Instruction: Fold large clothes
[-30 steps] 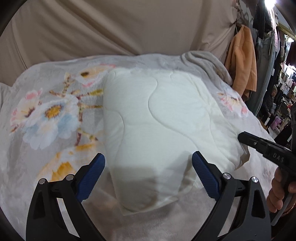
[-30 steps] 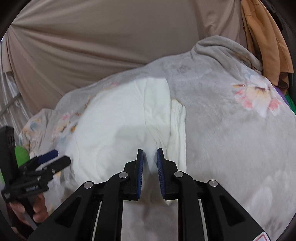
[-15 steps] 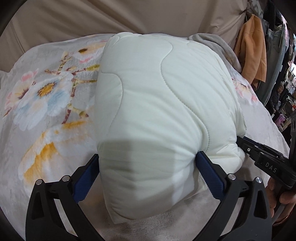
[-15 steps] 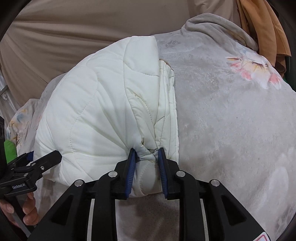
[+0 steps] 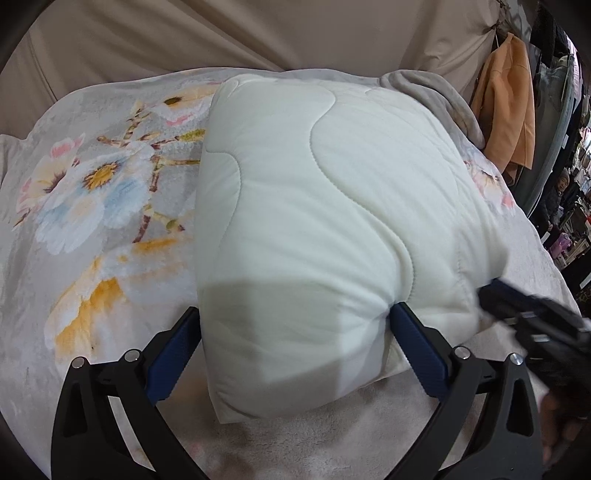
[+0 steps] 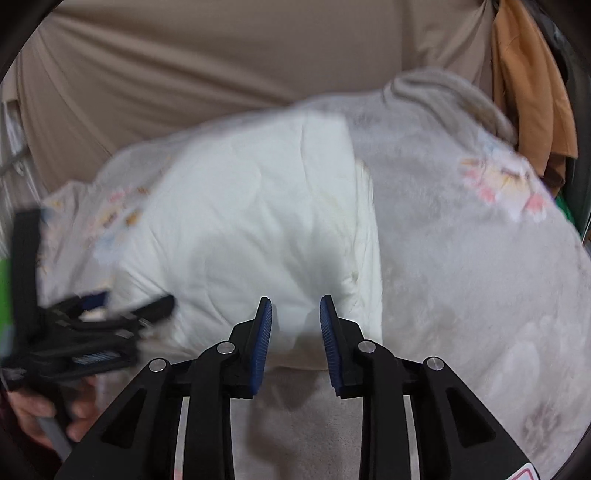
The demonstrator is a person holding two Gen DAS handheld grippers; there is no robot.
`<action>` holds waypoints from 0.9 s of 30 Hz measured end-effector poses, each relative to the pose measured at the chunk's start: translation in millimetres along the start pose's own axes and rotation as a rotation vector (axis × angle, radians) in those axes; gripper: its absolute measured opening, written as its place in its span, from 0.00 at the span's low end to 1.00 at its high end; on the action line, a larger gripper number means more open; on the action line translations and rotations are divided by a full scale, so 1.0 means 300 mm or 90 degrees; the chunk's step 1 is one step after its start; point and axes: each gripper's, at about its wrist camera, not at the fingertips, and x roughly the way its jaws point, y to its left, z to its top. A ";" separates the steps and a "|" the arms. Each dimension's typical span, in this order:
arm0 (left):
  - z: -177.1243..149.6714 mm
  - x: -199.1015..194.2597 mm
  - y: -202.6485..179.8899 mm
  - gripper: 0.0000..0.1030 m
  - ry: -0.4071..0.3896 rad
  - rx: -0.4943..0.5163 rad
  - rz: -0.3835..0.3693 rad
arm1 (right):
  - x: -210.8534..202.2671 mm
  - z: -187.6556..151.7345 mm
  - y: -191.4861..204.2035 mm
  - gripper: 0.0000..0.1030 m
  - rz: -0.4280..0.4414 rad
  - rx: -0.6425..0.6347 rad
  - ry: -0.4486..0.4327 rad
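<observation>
A folded white quilted garment (image 5: 325, 229) lies on a grey floral blanket (image 5: 92, 206). My left gripper (image 5: 295, 332) is wide open, its blue pads pressed against both sides of the garment's near end, which bulges between them. In the right wrist view the garment (image 6: 258, 221) lies ahead, blurred. My right gripper (image 6: 295, 314) is open and empty just in front of the garment's near right edge. It shows in the left wrist view (image 5: 532, 314) at the garment's right side. The left gripper shows in the right wrist view (image 6: 103, 317) at the left.
A beige curtain (image 5: 258, 33) hangs behind the bed. An orange garment (image 5: 506, 99) hangs at the far right, beside a cluttered shop area. The blanket bunches into a fold (image 6: 443, 92) at its far right corner.
My right gripper, shut on the garment's edge half a second ago, has opened and let go. The garment has settled lower. My left gripper still straddles its near end.
</observation>
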 end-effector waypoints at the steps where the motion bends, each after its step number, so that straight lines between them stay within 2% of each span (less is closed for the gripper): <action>1: -0.003 -0.002 -0.005 0.96 0.001 0.004 0.000 | 0.049 -0.013 -0.015 0.21 0.000 0.007 0.013; 3: -0.005 -0.022 -0.007 0.95 -0.002 0.008 -0.001 | 0.073 -0.024 -0.037 0.21 0.008 0.026 0.018; 6: 0.013 -0.097 0.016 0.95 -0.031 -0.005 -0.026 | -0.010 -0.003 -0.046 0.22 0.022 0.035 -0.016; 8: 0.049 -0.162 0.033 0.95 -0.067 -0.016 -0.035 | -0.073 0.019 -0.063 0.32 0.044 0.050 -0.051; 10: 0.100 -0.211 0.045 0.95 -0.098 -0.021 -0.040 | -0.117 0.055 -0.094 0.58 0.060 0.079 -0.082; 12: 0.156 -0.225 0.062 0.95 -0.113 -0.025 -0.040 | -0.114 0.089 -0.122 0.59 0.060 0.096 -0.090; 14: 0.201 -0.213 0.087 0.95 -0.114 -0.038 -0.037 | -0.074 0.118 -0.148 0.64 0.062 0.108 -0.073; 18: 0.240 -0.140 0.124 0.95 -0.076 -0.058 -0.047 | 0.071 0.146 -0.181 0.68 0.123 0.148 0.010; 20: 0.240 -0.085 0.129 0.95 -0.044 -0.055 -0.048 | 0.125 0.145 -0.173 0.72 0.131 0.151 0.034; 23: 0.218 -0.006 0.122 0.95 -0.004 -0.045 -0.053 | 0.177 0.144 -0.170 0.78 0.137 0.148 0.051; 27: 0.204 0.056 0.083 0.96 0.008 -0.041 -0.062 | 0.210 0.150 -0.158 0.81 0.137 0.128 0.058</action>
